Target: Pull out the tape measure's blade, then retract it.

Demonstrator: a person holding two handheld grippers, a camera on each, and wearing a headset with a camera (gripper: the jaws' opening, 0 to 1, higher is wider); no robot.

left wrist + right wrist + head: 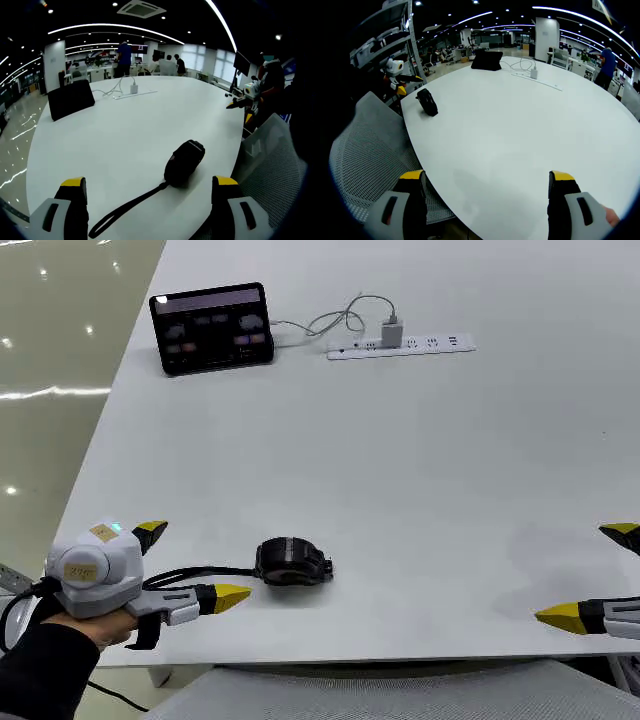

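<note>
so, at the left, our left gripper (192,562) holds its jaws wide apart on nothing, the tape measure (290,562) lying just beyond its tips near the table (400,460)'s front edge, black strap (205,571) trailing back between them. we judge the case hard, dense and smooth, so we would clamp its flat sides and leave the blade tip to the right gripper (588,573), well apart, jaws also spread and empty

Middle: bare white tabletop (420,470), free passage.
Near left: black round tape measure (290,562) with strap (205,570).
Far edge: dark upright tablet (212,328), white power strip (400,346).
</note>
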